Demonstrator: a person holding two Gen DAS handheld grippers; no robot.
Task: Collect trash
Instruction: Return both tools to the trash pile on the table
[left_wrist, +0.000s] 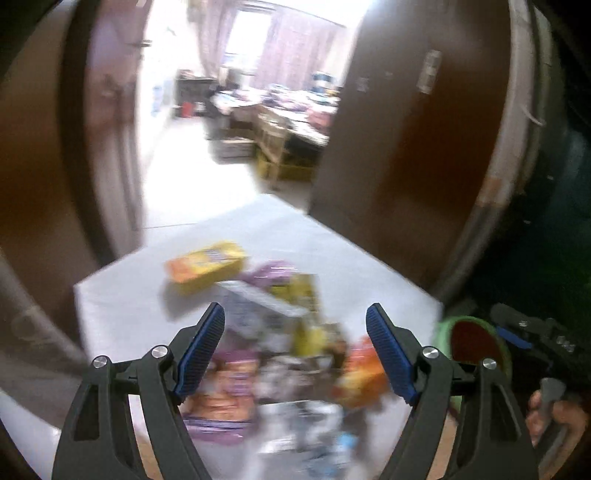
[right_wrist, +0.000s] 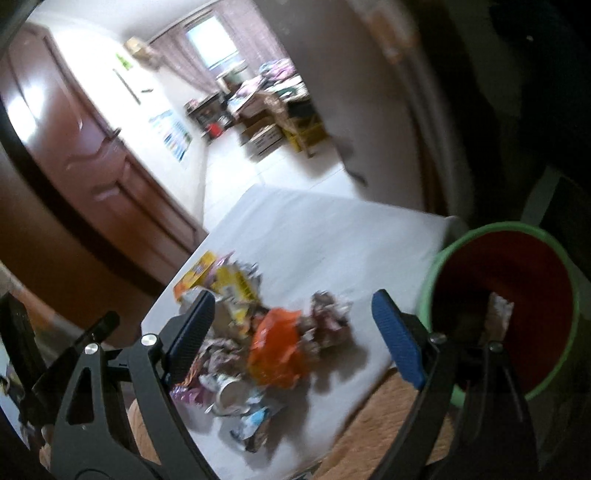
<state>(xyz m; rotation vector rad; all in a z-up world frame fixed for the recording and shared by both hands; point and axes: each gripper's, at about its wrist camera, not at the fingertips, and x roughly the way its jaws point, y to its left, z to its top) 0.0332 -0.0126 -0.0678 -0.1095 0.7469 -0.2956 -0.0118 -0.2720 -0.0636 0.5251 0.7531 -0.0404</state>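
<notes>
The left gripper (left_wrist: 294, 349) hangs over the pile of trash (left_wrist: 273, 354) at the bottom middle of its view, tipped down, fingers spread wide and holding nothing. The right gripper (right_wrist: 293, 339) is spread wide and bare too, leaning over the same pile on the white sheet (right_wrist: 332, 236). A green bin (right_wrist: 554, 266) with a red inside sits at the right edge, just beside the sheet.
</notes>
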